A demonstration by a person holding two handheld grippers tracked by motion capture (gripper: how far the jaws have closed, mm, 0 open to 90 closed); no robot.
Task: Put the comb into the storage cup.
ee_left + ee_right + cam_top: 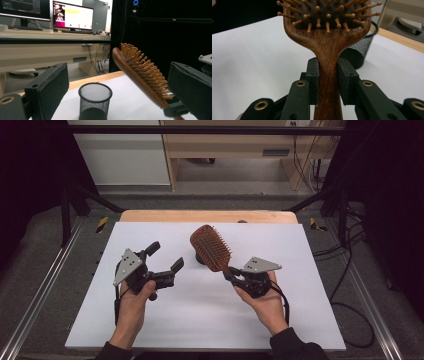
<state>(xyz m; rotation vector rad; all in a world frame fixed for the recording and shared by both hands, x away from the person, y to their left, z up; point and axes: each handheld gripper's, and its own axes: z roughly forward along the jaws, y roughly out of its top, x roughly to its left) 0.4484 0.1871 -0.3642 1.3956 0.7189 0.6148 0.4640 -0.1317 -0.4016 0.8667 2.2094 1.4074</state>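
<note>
A brown wooden paddle hairbrush (210, 248) with wooden bristles is held up over the white table top, head tilted away to the upper left. My right gripper (232, 274) is shut on its handle (328, 82), both pads pressing the narrow neck. A black mesh cup (95, 101) stands upright on the table, mostly hidden behind the brush head in the high view (199, 257). My left gripper (165, 256) hovers to the left of the brush, jaws wide apart with nothing between them. In the left gripper view the brush (140, 72) crosses in front of the far jaw.
The white board (150, 320) lies on a wooden table whose edge (210, 216) shows at the back. Metal rails (40, 295) run along both sides. Desks with monitors (72, 17) stand beyond the table, and cables (350, 285) hang on the right.
</note>
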